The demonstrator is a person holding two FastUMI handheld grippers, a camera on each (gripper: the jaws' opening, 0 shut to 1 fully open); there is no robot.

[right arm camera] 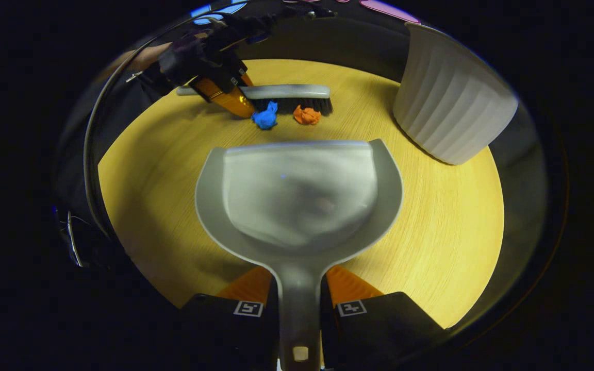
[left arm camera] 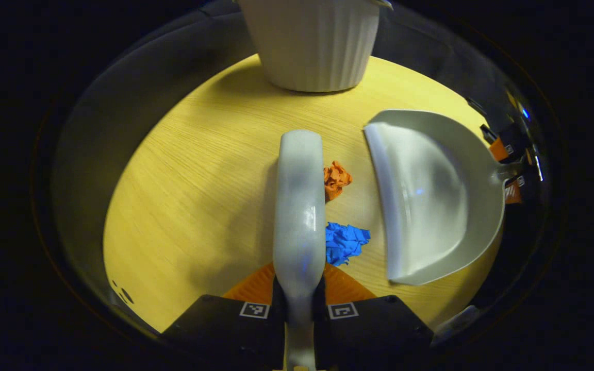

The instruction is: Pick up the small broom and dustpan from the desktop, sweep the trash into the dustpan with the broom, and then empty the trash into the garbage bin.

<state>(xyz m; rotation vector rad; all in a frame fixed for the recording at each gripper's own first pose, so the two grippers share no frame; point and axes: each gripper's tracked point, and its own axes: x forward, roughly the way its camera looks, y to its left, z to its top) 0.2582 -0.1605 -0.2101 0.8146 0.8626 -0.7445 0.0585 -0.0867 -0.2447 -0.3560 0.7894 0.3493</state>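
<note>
Left gripper (left arm camera: 299,304) clamped on broom (left arm camera: 299,206) handle, bristles down on the bench (left arm camera: 199,180) beside blue scrap (left arm camera: 346,242) and orange scrap (left arm camera: 336,179); right gripper (right arm camera: 299,304) clamped on dustpan (right arm camera: 297,201) handle, pan low facing scraps; white bin (right arm camera: 451,113) far right

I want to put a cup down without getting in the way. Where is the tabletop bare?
Bare wood lies on the broom's far side from the dustpan, out to the table edge. Crowded: between broom and dustpan, where the orange scrap and blue scrap sit, and by the white bin.
</note>
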